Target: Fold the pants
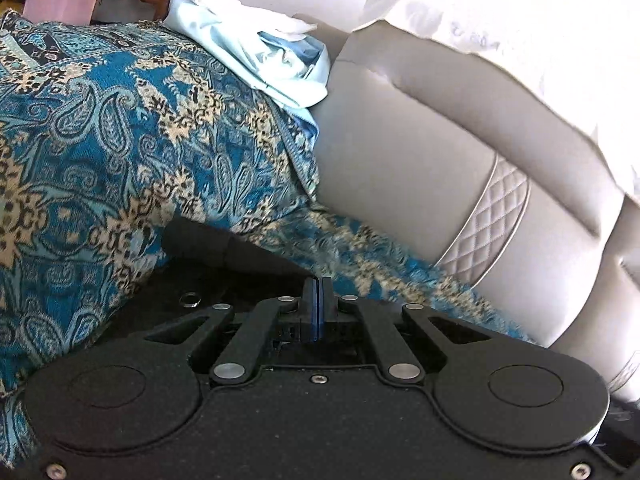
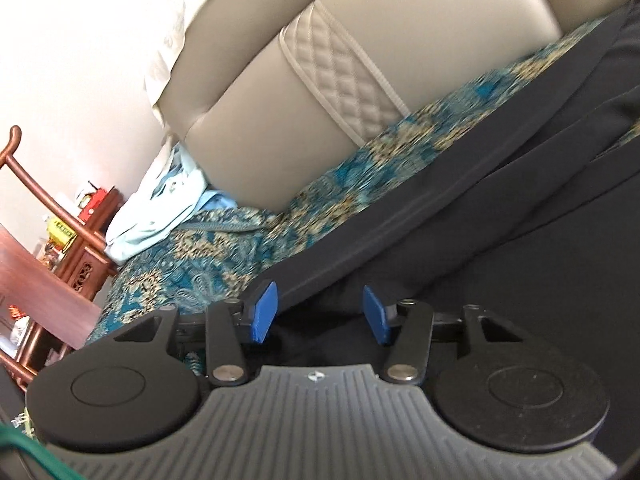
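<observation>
To lift a fold, the left gripper (image 1: 317,300) pinched the dark pants (image 2: 500,216) while the right gripper (image 2: 320,312) gaped empty over them.

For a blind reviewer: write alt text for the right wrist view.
The right gripper hovers with jaws open over dark navy pants spread on a blue paisley sofa cover. Behind is a beige leather backrest, with light blue clothes bunched at left.

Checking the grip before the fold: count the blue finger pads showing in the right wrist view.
2. One blue pad sits left and the other pad sits right on the open right gripper, with the dark pants between and beyond them.
</observation>
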Tool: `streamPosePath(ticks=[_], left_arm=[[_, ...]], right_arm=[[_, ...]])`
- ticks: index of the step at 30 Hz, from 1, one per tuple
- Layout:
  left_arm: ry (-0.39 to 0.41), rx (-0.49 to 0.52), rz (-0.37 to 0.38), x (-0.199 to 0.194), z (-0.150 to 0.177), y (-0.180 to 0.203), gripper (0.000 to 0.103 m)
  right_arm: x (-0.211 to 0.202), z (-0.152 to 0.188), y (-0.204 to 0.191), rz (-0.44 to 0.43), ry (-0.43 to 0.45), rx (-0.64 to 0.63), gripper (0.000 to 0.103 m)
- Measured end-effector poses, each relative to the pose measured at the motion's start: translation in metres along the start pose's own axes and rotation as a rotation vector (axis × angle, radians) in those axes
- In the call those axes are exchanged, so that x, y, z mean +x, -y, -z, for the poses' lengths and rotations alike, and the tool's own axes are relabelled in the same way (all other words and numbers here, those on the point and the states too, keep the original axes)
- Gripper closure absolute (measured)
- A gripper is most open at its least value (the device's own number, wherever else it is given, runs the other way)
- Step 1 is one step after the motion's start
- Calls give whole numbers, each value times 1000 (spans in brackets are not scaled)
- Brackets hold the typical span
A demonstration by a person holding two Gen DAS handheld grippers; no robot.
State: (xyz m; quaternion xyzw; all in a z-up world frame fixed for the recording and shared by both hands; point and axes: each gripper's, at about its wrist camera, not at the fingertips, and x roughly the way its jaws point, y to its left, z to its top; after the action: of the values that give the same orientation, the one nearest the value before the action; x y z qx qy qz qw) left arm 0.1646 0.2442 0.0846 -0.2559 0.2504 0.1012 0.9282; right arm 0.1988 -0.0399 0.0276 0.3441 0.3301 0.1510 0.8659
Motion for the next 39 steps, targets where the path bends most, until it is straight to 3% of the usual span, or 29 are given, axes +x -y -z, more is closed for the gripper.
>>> streamPosePath(ticks=[5,9,15,17,18,19,25,28,31,39], left_arm=[[-23,-32,-1,2,-1,-9,102],[-51,-28,-21,6,5,-14,102],[-75,-14,-37,7,10,-17,102],[-77,-7,-40,7,10,-17,102],[-80,-6,-44,8,10,-17,102],[-84,-6,-50,9,10,-16,102],[-76,30,-69,10,12,-14,102],[-82,41,-81,10,15,-14,102],[-83,57,-83,8,19,-11,102],[-79,107,-77,-12,32,-3,102]], right_arm=[[40,8,-16,-35,-79,71,47],[59,8,-28,-30,-78,87,47],[72,-7,-19,149,27,153,53],[71,-16,-11,219,79,157,64],[69,-22,-4,258,101,161,70],[67,-28,2,294,117,169,84],[52,-73,50,425,195,218,83],[40,-89,72,509,206,224,91],[20,-94,86,531,224,239,96],[-48,-63,69,608,302,-28,97]])
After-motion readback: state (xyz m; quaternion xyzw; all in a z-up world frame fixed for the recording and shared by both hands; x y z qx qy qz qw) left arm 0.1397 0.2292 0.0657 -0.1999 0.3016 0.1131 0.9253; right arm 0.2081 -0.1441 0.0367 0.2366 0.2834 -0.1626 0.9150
